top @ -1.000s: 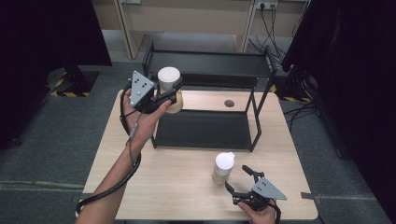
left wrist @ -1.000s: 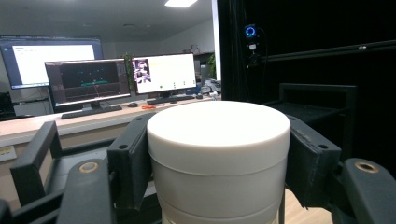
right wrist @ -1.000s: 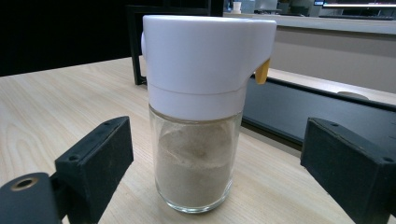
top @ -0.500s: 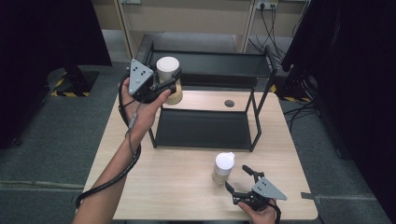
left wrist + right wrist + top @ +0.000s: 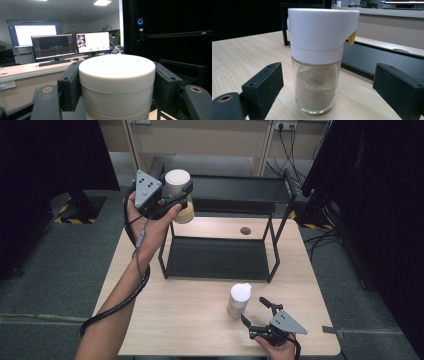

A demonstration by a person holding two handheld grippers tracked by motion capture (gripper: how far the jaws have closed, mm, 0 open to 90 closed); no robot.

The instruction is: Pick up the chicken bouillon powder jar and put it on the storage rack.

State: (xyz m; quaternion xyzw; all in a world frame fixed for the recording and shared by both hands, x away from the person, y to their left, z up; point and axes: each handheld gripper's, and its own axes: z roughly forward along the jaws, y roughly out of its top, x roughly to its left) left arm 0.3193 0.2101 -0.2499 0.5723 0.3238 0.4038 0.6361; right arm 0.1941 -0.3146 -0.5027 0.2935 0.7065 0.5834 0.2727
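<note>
A jar with a white lid (image 5: pixel 178 192) (image 5: pixel 117 82) hangs in the air at the left end of the black two-tier rack (image 5: pixel 280 232), level with its top shelf. My left gripper (image 5: pixel 179 196) (image 5: pixel 117 88) is shut on it, both pads pressing the lid's sides. A second glass jar (image 5: pixel 239 299) (image 5: pixel 319 62) with a white cap and beige powder stands on the wooden table (image 5: pixel 185 320) in front of the rack. My right gripper (image 5: pixel 256 312) (image 5: pixel 328 97) sits just behind that jar near the table's front edge, open, its jaws apart from the glass.
The rack's lower tray (image 5: pixel 215 260) is bare. A round cable hole (image 5: pixel 245 230) sits in the tabletop behind it. Black curtains flank the table, and cables run along the floor at the back.
My left gripper has lifted the white-lidded jar upward beside the rack's left end. The right gripper and the jar on the table have stayed still.
</note>
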